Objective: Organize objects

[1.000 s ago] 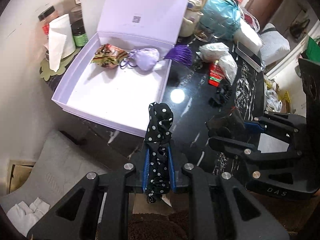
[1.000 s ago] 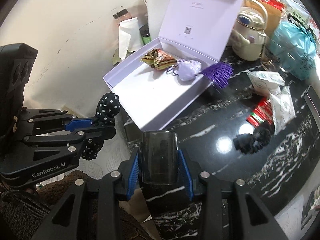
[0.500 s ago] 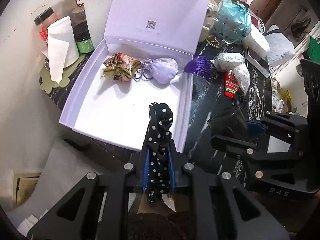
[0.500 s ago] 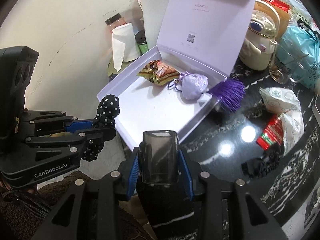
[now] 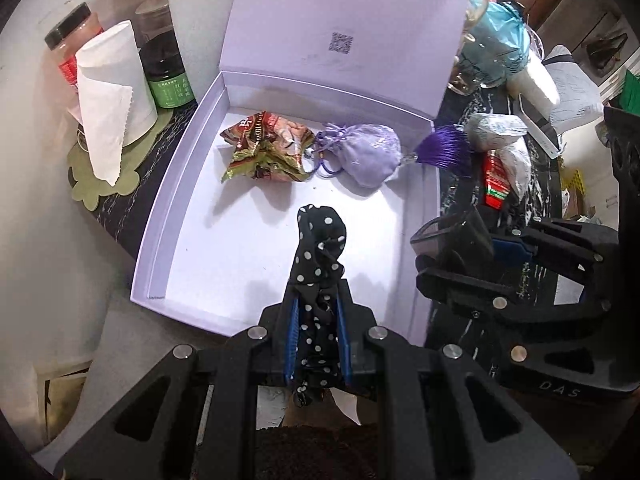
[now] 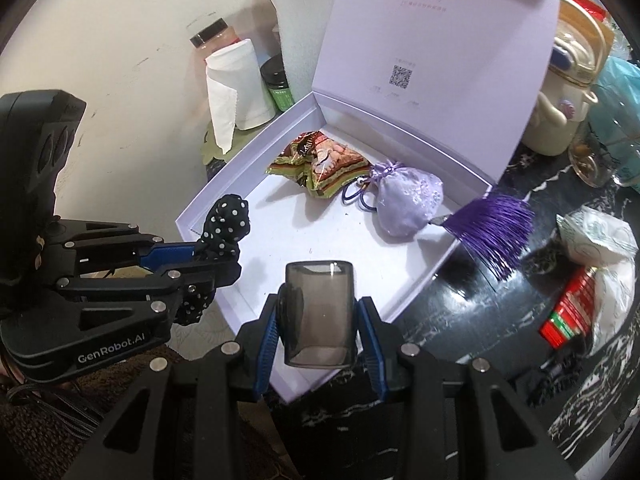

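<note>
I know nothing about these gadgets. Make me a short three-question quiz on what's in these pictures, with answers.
1. True or false: the left hand-held gripper is shut on a polka-dot cloth.
2. What does the right hand-held gripper hold? A) a paper roll B) a smoky translucent container C) a red packet
3. Fill in: inside the lavender box, a snack packet lies beside a purple drawstring ____.

Key
1. True.
2. B.
3. Pouch; its tassel hangs over the box's edge.
</note>
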Motion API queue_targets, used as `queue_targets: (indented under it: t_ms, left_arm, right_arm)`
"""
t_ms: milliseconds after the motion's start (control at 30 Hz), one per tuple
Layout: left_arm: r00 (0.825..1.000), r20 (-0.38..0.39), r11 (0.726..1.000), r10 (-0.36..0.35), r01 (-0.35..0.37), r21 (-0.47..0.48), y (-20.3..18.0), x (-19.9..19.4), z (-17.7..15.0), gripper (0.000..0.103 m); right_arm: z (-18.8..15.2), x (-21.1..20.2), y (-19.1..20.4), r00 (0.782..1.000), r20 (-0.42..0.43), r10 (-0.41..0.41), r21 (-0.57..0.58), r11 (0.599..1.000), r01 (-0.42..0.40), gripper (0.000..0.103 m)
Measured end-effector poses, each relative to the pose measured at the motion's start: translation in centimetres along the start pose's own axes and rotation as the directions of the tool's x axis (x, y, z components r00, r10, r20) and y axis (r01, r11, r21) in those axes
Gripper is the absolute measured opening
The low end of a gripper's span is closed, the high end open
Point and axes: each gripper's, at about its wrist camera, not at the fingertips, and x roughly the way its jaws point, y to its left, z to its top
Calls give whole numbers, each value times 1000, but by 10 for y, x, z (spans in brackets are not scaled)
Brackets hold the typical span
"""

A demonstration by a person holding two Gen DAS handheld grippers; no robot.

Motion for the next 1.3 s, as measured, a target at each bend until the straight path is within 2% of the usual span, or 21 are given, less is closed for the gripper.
queue_targets:
  t_ms: [567, 867, 1133, 1300]
  left_arm:
    - [997, -78, 998, 3, 2, 62, 24, 46, 42, 16]
    - [997, -77, 995, -4, 11, 100, 32, 62, 60, 16]
    - [995, -96, 993, 23, -12, 115, 39, 80, 69, 16]
    - [995, -101, 993, 16, -4, 115, 43, 86, 75, 16]
  right_arm:
    - [34, 41, -16, 999, -38, 8, 70, 998, -6, 38]
    - [46, 58, -23, 999, -50, 5, 95, 995, -1, 38]
    - [54, 69, -20, 998, -71, 2, 73, 997, 3, 38]
    - [58, 76, -17, 995, -96, -9, 45, 999, 13, 39]
